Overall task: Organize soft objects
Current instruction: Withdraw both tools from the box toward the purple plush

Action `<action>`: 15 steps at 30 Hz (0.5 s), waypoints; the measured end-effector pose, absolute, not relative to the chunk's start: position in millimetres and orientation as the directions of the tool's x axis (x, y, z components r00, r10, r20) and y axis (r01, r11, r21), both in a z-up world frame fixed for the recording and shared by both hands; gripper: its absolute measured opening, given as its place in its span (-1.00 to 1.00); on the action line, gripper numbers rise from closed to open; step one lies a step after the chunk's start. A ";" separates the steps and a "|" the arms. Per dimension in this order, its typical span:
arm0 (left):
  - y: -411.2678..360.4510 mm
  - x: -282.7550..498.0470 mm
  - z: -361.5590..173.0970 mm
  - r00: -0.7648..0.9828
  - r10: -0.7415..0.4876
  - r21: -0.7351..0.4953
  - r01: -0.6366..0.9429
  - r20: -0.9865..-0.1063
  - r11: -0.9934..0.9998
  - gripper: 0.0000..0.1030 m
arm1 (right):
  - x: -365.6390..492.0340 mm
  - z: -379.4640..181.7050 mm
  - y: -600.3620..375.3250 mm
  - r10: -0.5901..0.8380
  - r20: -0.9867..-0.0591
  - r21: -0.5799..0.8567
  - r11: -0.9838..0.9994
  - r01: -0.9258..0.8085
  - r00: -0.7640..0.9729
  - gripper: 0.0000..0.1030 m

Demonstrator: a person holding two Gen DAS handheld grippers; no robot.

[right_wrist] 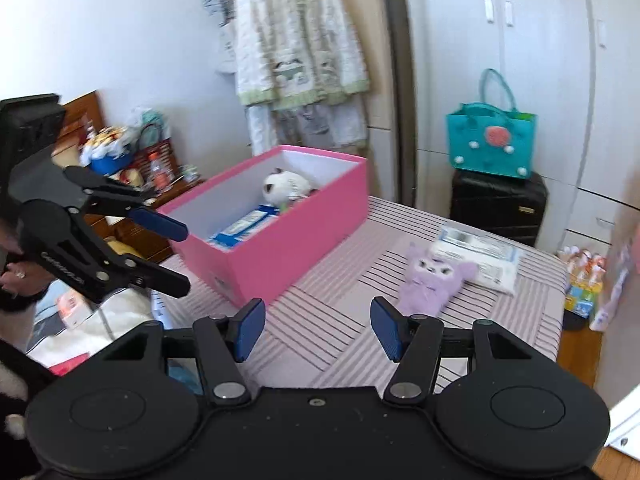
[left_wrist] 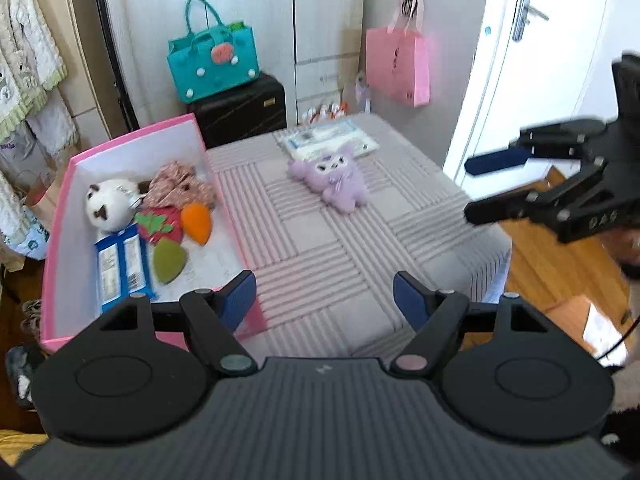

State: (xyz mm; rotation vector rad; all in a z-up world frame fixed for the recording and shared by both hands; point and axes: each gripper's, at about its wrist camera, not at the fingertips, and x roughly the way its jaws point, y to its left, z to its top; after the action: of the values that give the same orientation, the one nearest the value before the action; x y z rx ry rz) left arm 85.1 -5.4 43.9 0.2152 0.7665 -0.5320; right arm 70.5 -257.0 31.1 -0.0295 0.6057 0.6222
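A purple plush (left_wrist: pixel 330 182) (right_wrist: pixel 432 276) lies on the striped pink-grey tabletop (left_wrist: pixel 340 256), just in front of a white plastic packet (left_wrist: pixel 332 142) (right_wrist: pixel 480 256). To its left stands a pink box (left_wrist: pixel 200 136) (right_wrist: pixel 280 216) holding a white plush (left_wrist: pixel 110 204), a floral cloth toy (left_wrist: pixel 176 188), an orange soft piece (left_wrist: pixel 198 222), a green one (left_wrist: pixel 170 260) and blue-white packets (left_wrist: pixel 124 268). My left gripper (left_wrist: pixel 324 296) (right_wrist: pixel 178 256) is open and empty near the box's front corner. My right gripper (right_wrist: pixel 318 328) (left_wrist: pixel 472 188) is open and empty, short of the purple plush.
A teal bag (left_wrist: pixel 212 60) sits on a black case (left_wrist: pixel 244 108) behind the table. A pink paper bag (left_wrist: pixel 398 64) hangs on the wall and a white door (left_wrist: pixel 520 60) stands to the right. Clothes (right_wrist: pixel 296 48) hang beyond the box. The wooden floor (left_wrist: pixel 560 280) lies off the table's right edge.
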 end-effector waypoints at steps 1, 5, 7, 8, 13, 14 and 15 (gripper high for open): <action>-9.3 85.5 40.4 0.610 -0.379 -0.002 0.527 -0.696 0.850 0.46 | 69.8 25.2 -259.2 0.527 -0.536 0.142 0.826 -0.546 0.659 0.24; -23.0 94.0 28.1 0.637 -0.391 -0.028 0.502 -0.664 0.864 0.46 | 75.2 3.7 -265.9 0.514 -0.520 0.150 0.841 -0.520 0.682 0.25; -25.5 101.3 26.3 0.619 -0.423 -0.087 0.497 -0.662 0.863 0.46 | 81.4 -5.6 -269.6 0.512 -0.515 0.161 0.845 -0.509 0.687 0.25; -27.2 104.7 25.9 0.611 -0.443 -0.115 0.499 -0.656 0.859 0.46 | 83.7 -9.2 -271.0 0.509 -0.512 0.161 0.848 -0.504 0.692 0.26; -46.7 120.8 19.9 0.619 -0.471 -0.135 0.509 -0.629 0.850 0.46 | 101.2 -29.3 -275.7 0.484 -0.502 0.154 0.866 -0.476 0.717 0.29; -52.6 124.6 17.8 0.625 -0.467 -0.127 0.508 -0.626 0.852 0.46 | 106.2 -33.4 -275.6 0.478 -0.501 0.155 0.870 -0.469 0.721 0.30; -57.6 127.7 15.0 0.628 -0.466 -0.124 0.509 -0.624 0.852 0.46 | 111.3 -37.7 -275.0 0.473 -0.500 0.153 0.873 -0.463 0.726 0.30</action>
State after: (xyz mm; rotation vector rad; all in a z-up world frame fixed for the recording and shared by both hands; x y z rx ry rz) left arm 127.7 -57.6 15.0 0.0667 0.6953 -0.5590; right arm 111.3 -275.0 -37.7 0.0175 0.5560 0.5160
